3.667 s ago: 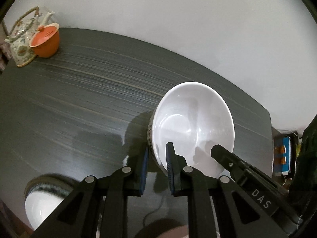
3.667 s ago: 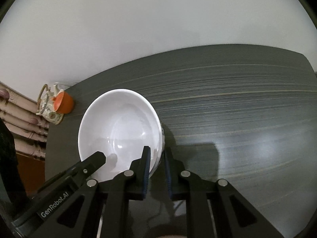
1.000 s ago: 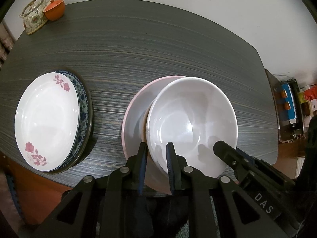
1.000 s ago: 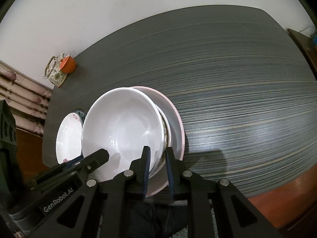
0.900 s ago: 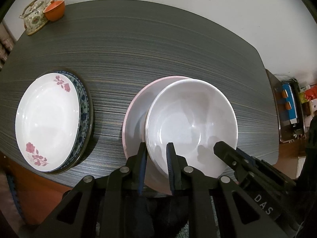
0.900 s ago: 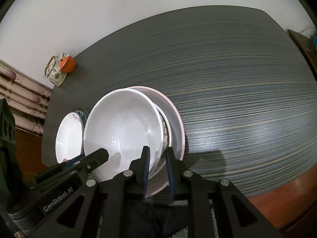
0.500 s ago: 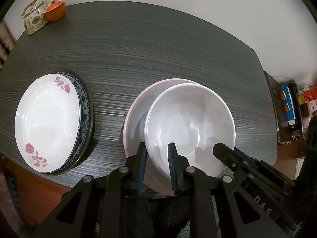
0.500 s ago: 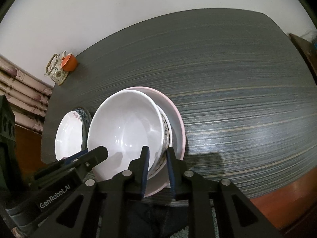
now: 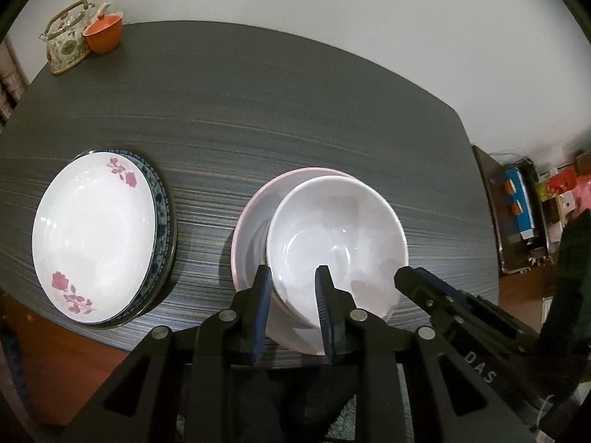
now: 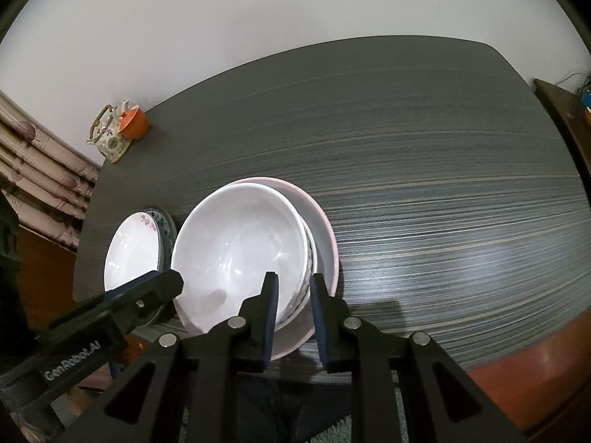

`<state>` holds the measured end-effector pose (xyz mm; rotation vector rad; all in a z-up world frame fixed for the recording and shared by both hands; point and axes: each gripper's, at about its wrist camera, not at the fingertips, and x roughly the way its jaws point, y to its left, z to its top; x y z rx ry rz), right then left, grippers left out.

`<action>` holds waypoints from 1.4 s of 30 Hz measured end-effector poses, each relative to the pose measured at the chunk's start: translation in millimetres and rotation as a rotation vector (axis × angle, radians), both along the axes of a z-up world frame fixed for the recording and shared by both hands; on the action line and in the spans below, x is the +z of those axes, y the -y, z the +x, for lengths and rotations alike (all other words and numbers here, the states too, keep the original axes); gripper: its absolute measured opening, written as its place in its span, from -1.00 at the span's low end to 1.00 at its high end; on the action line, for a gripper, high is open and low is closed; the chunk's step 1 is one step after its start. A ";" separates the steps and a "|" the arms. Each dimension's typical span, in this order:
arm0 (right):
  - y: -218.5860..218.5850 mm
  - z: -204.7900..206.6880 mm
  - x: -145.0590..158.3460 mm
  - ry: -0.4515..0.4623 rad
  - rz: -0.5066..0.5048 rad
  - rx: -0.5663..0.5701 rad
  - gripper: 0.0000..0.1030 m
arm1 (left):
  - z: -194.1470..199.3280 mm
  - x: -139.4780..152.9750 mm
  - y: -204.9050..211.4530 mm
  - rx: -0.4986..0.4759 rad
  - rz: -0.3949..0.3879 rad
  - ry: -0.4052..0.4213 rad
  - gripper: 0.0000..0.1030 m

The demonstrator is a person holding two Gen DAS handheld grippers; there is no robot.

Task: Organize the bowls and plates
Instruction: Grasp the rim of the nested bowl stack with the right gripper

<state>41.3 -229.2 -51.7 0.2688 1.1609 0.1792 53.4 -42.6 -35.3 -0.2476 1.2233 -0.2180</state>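
**Bowl settling on the pink plate, both grips easing**

The white bowl (image 9: 334,243) is sitting in the pink plate (image 9: 251,229) near the table (image 9: 295,110) edge. The left gripper (image 9: 293,288) and the right gripper (image 10: 291,291) are straddling its rim, jaws looking slightly parted. A snagged pad could be dragging it off-centre. Lettering is reading "DAS" and "GenRobot.AI".

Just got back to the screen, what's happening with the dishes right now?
A person has both tongs at the white bowl: the left tongs straddle its near-left rim, the right tongs its near-right rim. The bowl sits on the pink plate on the dark table. Whether the pads press the rim is unclear. Off to the left, a floral plate lies stacked on a blue-patterned plate.
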 end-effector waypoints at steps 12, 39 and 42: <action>7.0 -11.7 15.1 0.032 0.003 -0.018 -0.61 | -11.7 11.0 -29.8 0.044 -0.026 0.028 -0.51; 30.1 2.8 -23.5 -0.092 0.069 -0.060 -0.62 | -1.1 -27.1 -58.2 0.123 -0.113 -0.101 -0.51; 28.1 7.1 -28.2 -0.101 0.059 -0.056 -0.62 | -1.3 -30.2 -59.2 0.131 -0.106 -0.105 -0.51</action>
